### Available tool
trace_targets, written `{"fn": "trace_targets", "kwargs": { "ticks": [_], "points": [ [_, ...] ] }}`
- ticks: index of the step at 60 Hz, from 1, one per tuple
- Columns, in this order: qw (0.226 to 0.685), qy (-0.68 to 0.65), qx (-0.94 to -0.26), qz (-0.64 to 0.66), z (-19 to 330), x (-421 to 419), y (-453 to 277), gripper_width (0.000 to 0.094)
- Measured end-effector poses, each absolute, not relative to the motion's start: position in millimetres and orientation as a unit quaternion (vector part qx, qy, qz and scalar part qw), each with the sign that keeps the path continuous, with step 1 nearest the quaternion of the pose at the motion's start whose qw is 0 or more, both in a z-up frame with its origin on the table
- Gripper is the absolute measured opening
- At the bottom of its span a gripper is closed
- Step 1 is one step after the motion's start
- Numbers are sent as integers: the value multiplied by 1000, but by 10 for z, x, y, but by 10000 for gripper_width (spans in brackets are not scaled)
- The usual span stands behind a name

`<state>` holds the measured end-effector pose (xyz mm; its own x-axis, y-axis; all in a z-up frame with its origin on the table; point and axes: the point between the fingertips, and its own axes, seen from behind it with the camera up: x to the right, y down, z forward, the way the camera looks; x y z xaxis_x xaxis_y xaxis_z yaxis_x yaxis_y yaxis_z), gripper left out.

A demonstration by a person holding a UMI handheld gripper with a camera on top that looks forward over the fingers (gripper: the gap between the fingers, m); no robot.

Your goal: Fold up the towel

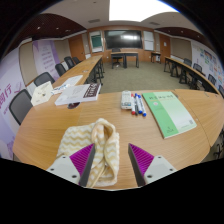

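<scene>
gripper (pixel 112 160): sitting at bottom centre of the frame, fingers spread apart, pinching nothing
pads: magenta pad (pixel 83 158) on the left finger, second one (pixel 141 159) on the right, both facing inward
towel (pixel 92 146): lying bunched on the table at lower centre-left, cream with a yellow zigzag pattern; its right part is running down between the fingers beside the left pad, contact unclear; gap showing toward the right pad
table (pixel 120 125): light wood, curving across the middle of the frame, carrying everything nearby
green book (pixel 167 111): lying flat at centre right, beyond the right finger, well apart from the towel
markers (pixel 137 103): a few pens lying side by side just left of the green book
small white box (pixel 126 100): sitting just left of the markers
books and papers (pixel 72 93): stacking up at upper left, beyond the towel
chairs (pixel 20 104): dark office chairs standing along the left edge
screen (pixel 123 39): hanging on the far wall, top centre
far tables (pixel 190 70): rows running back at upper right
</scene>
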<state>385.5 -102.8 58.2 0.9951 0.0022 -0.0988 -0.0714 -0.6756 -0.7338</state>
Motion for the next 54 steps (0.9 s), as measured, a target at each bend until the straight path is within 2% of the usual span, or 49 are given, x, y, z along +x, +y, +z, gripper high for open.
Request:
{"fn": "trace_targets", "kwargs": {
  "ticks": [3,20,43,54],
  "points": [
    [409,13,-912,22,636,3971,-1061,865],
    [447,-4,-893,-45,1355,4143,-1592,853],
    [454,15,-888,-77,2290,3550,-3374,852],
    [468,21,-879,-83,2618,3295,-3862,853]
  ]
}}
